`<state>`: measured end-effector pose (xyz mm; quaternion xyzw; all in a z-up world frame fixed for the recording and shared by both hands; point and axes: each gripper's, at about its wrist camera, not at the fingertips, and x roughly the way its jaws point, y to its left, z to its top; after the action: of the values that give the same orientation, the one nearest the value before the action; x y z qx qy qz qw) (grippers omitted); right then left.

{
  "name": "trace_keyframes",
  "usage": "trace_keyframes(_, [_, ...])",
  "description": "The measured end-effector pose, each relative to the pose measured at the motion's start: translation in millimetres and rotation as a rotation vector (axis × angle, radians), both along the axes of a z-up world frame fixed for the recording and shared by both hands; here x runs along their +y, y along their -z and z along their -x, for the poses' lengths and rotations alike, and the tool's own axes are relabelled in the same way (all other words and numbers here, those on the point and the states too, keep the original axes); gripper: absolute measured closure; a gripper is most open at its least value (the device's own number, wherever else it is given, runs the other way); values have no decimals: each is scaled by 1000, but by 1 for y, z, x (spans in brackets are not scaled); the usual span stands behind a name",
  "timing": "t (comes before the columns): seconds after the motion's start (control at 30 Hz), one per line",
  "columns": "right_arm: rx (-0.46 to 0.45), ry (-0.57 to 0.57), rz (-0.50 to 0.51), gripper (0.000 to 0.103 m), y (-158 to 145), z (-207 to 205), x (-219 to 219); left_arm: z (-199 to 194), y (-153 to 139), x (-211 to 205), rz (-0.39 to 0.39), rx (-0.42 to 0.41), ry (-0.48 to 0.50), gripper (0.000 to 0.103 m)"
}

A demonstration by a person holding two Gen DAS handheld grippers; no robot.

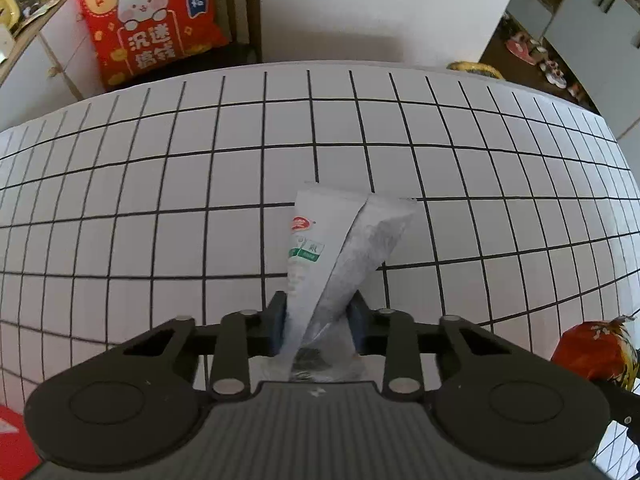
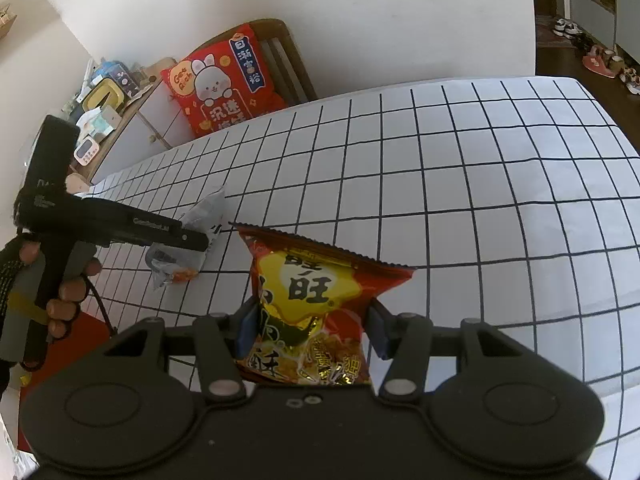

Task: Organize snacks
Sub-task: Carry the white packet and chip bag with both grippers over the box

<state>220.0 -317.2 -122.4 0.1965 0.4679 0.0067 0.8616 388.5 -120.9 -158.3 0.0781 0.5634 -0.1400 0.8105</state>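
left gripper (image 1: 318,322) jaws pinched narrow on crinkled white-grey foil snack packet (image 1: 340,248), at 12 o'clock over gridded bench (image 1: 160,200); right gripper (image 2: 312,330) clamped red-yellow snack bag (image 2: 308,304), seemingly for sorting.

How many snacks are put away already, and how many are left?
None looks put away: no sorted pile or box shows. In hand: the left gripper is pinching a white packet, and the right gripper clamps the red and yellow snack bag. Left: both need a spot. Beyond the checked tablecloth, I can't tell.
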Motion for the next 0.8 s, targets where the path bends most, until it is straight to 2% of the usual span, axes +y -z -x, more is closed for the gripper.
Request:
trace_keyframes(0.3, [-17, -3, 11, 50, -15, 15, 5, 27, -23, 9, 35, -24, -66, 78])
trace_keyframes(0.57, [-31, -31, 20, 50, -39, 32, 20, 67, -60, 19, 69, -22, -103, 78])
trace_keyframes(0.8, [-67, -64, 17, 50, -66, 53, 32, 112, -95, 34, 105, -58, -131, 78])
